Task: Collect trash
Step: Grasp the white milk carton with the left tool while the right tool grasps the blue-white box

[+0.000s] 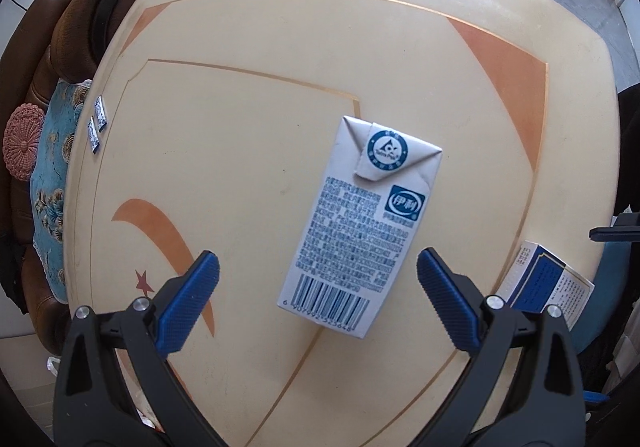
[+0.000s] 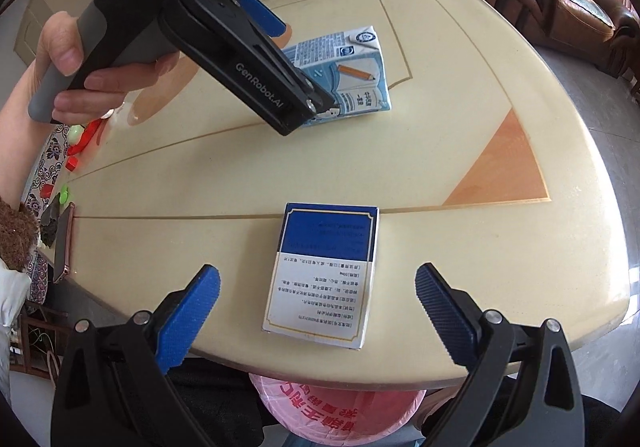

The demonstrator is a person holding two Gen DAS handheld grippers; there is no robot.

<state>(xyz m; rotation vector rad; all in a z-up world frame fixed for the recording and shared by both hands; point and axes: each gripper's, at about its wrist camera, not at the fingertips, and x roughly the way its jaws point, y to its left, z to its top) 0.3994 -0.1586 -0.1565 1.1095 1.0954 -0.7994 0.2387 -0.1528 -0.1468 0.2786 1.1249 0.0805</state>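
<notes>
Nearest the right gripper (image 2: 318,287), a bin lined with a pink plastic bag (image 2: 340,413) is sitting just below the table edge; nothing can be made out inside it. The right gripper is hovering with its blue-padded fingers spread wide and holding nothing. Between them, apart from both pads, the flat blue-and-white cardboard packet (image 2: 324,275) is lying face-down near the edge of the glossy cream table with orange inlay (image 2: 460,119).

The left gripper (image 1: 318,273) is likewise standing wide open and empty, its pads flanking, but not touching, the barcode end of the white-and-blue printed milk carton (image 1: 356,227), which is lying on its side towards the middle of the table. The left hand (image 2: 76,59) is gripping the handle of that tool.

Farther off, two small blue-and-white sachets (image 1: 97,123) are lying at the far table edge, just beside a brown leather sofa (image 1: 76,47).

Assessment: collection is appearing to be at an early stage. Carton, packet and sachets are all remaining on the table; each gripper is looking lined up for a first grasp, closing not yet begun.
</notes>
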